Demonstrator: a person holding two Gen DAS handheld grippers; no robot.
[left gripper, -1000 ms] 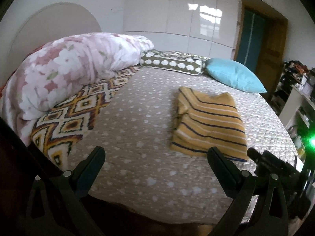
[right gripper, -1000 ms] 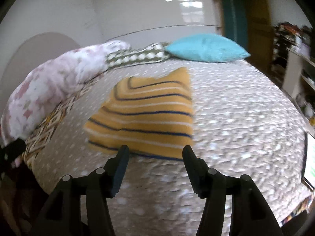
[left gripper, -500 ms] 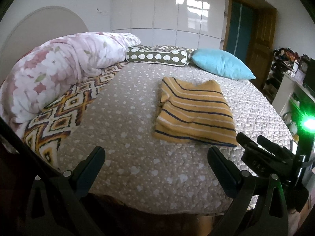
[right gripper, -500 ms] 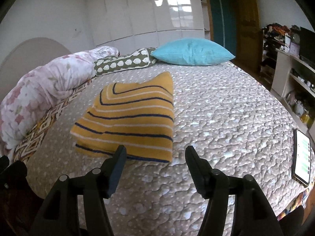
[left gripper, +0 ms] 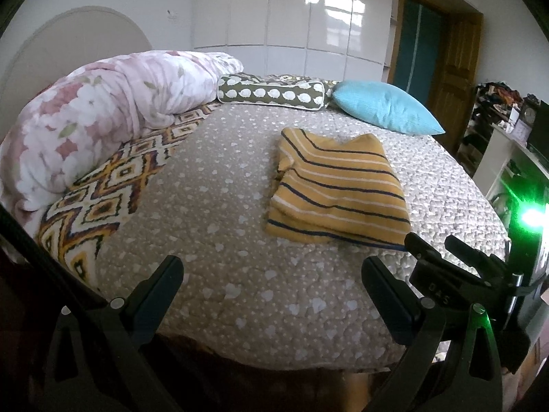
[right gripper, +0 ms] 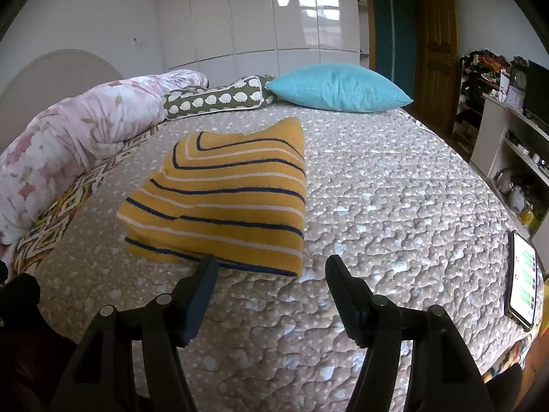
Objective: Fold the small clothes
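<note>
A yellow garment with navy and white stripes (left gripper: 338,192) lies folded into a rectangle on the grey dotted bedspread (left gripper: 219,213). It also shows in the right wrist view (right gripper: 226,199). My left gripper (left gripper: 271,271) is open and empty, held over the bed's near edge, short of the garment. My right gripper (right gripper: 271,267) is open and empty, its fingertips just short of the garment's near edge. The right gripper also shows at the lower right of the left wrist view (left gripper: 446,250).
A floral duvet (left gripper: 96,116) and a patterned blanket (left gripper: 103,202) lie along the left. A green spotted bolster (left gripper: 271,94) and a blue pillow (left gripper: 381,106) sit at the far side. A phone (right gripper: 523,285) lies at the bed's right edge. Shelves (right gripper: 507,137) stand to the right.
Both grippers have drawn back from the folded garment toward the bed's near edge. The garment has not moved. Both grippers stayed open.
</note>
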